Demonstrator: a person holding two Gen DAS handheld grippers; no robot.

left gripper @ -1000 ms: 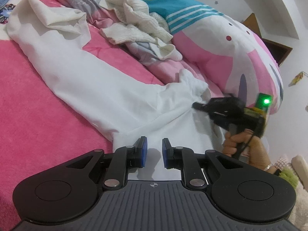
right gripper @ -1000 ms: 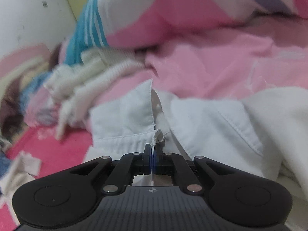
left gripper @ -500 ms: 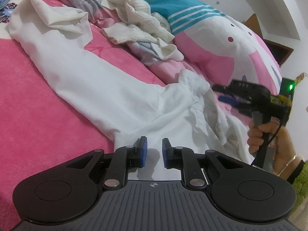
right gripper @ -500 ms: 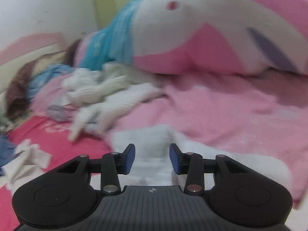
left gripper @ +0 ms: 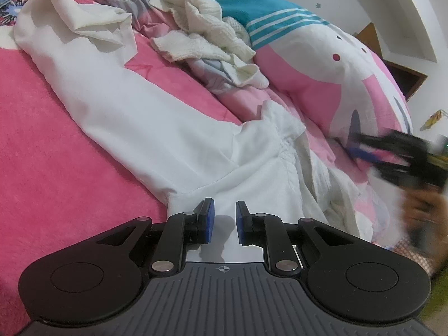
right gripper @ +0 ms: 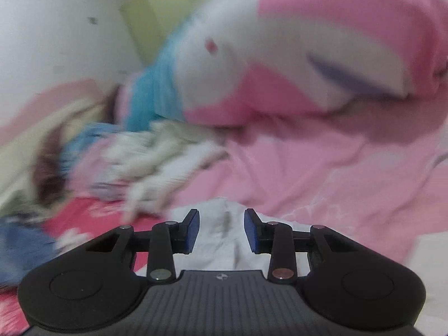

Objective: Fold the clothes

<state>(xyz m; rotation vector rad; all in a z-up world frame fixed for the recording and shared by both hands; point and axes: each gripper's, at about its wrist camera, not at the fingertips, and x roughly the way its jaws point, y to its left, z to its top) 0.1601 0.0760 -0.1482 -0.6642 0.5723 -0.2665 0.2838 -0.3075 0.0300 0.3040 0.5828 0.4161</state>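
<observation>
Garment: a white garment (left gripper: 156,128) lies spread along the pink bed (left gripper: 42,168), one long part running away toward a heap of knitted clothes (left gripper: 201,28).
Left gripper (left gripper: 223,215): jaws apart, empty, hovering just over the garment's near edge, unchanged from a second ago.
Right gripper (right gripper: 221,228): jaws wide apart above a bunched white fold; a second ago they were pinched on that cloth, since released.
Backdrop: large pink-and-white pillow (left gripper: 330,84).
</observation>
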